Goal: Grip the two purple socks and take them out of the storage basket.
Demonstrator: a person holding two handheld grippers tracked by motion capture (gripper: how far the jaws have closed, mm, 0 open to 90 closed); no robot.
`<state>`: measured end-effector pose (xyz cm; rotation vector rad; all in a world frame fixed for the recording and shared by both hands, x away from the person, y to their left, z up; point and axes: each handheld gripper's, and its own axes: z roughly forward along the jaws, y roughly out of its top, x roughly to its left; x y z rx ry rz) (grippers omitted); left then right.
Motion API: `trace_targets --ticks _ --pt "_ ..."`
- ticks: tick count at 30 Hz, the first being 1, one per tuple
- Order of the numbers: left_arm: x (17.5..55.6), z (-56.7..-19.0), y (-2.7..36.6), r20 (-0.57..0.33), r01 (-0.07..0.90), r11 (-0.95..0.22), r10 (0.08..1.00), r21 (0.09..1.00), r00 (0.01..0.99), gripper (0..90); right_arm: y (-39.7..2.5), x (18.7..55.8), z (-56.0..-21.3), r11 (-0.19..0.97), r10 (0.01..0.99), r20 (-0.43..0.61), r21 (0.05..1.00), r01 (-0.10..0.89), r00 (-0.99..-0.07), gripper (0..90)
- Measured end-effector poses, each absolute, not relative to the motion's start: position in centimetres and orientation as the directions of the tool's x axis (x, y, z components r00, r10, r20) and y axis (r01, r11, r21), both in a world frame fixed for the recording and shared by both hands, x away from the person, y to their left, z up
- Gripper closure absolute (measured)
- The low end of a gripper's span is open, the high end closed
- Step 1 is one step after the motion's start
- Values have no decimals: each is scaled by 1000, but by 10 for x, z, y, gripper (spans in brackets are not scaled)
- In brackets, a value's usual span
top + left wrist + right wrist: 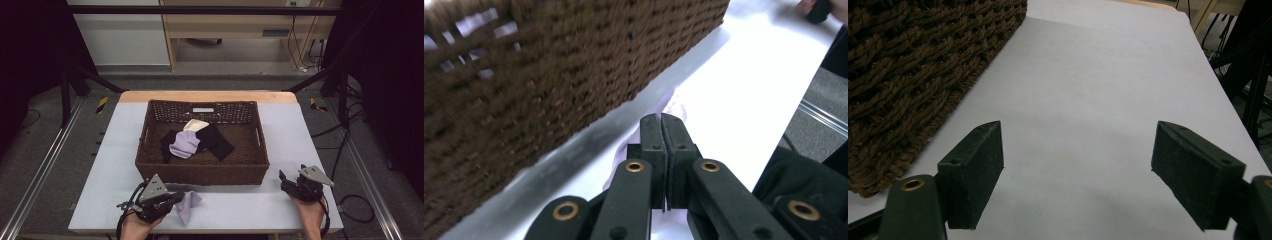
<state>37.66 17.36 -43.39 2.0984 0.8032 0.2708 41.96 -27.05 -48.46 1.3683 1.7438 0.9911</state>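
Black jaws of the left gripper (pixel 663 125) are pressed tight together on a small purple sock (pixel 188 205). It lies on the white table (pixel 240 205), just in front of the brown basket (pixel 202 172), near the person's left hand (pixel 135 227).

That sock looks soft, thin and very light. It will flop and hang down when lifted, so I think pinching 1 edge or a fold is enough. It will not break, but it could slip out if only a tiny bit is held.

Over on the other side, the right gripper (pixel 295 181) rests on the table with its jaws wide apart and nothing between them.

Twisted brown strands make the basket bumpy and stiff. Inside lie 1 more purple sock (pixel 184 145), a black cloth (pixel 217 140) and a cream cloth (pixel 196 124), all soft and crumpled.
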Motion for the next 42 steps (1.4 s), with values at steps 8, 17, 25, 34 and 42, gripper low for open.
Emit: trace_targets --ticks 8,17,25,34,42 --pt "383 -450 172 -99 493 -451 656 744 749 762 -270 420 -485 150 978 -67 883 444 -198 209" --pt "387 -441 183 -164 539 -395 673 744 721 547 -270 420 -485 156 978 -73 882 444 -198 208" --pt "384 -415 193 -109 480 -359 701 800 704 522 -270 420 -485 152 978 -68 881 449 -198 208" --pt "390 -375 202 -69 401 -298 724 866 686 531 -270 420 -485 155 978 -72 882 445 -197 222" --pt "423 -345 197 -6 341 -279 765 898 644 557 -271 417 -484 152 976 -69 895 420 -206 254"
